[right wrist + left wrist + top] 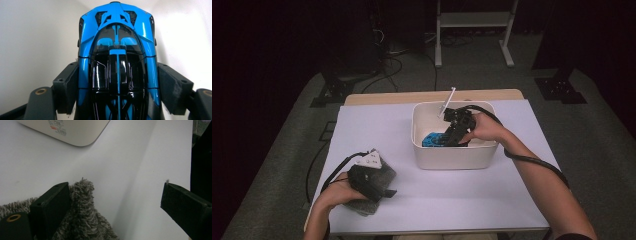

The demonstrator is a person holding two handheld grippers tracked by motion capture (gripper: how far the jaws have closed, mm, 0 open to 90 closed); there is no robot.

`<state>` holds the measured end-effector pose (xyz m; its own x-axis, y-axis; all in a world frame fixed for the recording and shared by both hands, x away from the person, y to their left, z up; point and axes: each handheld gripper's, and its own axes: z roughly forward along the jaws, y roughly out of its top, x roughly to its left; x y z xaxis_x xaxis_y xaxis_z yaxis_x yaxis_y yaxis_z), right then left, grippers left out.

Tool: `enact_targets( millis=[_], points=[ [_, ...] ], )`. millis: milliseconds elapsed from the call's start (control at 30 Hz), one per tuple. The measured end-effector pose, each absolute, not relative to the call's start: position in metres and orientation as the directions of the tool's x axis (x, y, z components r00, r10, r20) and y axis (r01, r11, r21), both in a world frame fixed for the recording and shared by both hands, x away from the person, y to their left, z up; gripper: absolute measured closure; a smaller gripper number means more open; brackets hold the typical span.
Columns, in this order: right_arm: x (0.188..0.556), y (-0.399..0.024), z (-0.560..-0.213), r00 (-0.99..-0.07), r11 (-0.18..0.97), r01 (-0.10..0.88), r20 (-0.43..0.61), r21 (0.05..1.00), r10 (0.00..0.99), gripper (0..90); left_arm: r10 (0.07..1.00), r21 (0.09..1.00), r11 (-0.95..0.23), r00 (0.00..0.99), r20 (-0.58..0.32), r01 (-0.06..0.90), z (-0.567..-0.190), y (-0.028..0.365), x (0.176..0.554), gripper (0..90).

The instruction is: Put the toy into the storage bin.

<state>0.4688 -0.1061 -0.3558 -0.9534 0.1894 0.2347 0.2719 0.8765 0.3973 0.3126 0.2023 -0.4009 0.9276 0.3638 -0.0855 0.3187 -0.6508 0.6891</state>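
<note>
Taking the white bin (pixel 455 155) as the landmark: nearest the person, well to the bin's left and toward the front edge of the surface (pixel 437 200), the left gripper (pixel 379 192) rests on a grey shaggy cloth (pixel 384 175). Its jaws stand wide apart and clamp nothing — one jaw lies against the cloth's pile, the other is clear of it over bare surface.

Farther off, inside the bin, the right gripper (pixel 447 141) reaches down onto a blue and black toy car (pixel 432 140). Its jaws sit against the car's two flanks, closed on its body, so the car appears to be gripped. The step in hand looks like taking the car in or out of the bin; whether it rests on the bin floor I cannot tell. If it is coming out, the next move calls for a straight lift that clears the bin's wall, with the grip kept firm on the glossy sides.

The right gripper view gives what the high view cannot — the toy car (pixel 117 62) seen roof-on, centred between the jaws, with the bin's pale wall behind. The left gripper view shows the cloth (pixel 82 220) fibres and the bin's corner (pixel 75 135) with a printed label. From above, a thin white rod (pixel 447 102) leans on the bin's far rim.
</note>
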Motion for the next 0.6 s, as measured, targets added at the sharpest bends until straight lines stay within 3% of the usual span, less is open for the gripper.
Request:
enact_targets(
  millis=[600],
  points=[
    [0.4702,-0.1064,-0.3587,-0.951,0.882,0.280,0.234,0.379,0.202,25.0,0.362,0.689,-0.652,0.929,-0.084,0.316,-0.4004,0.2019,0.3120,8.4]
  ],
)
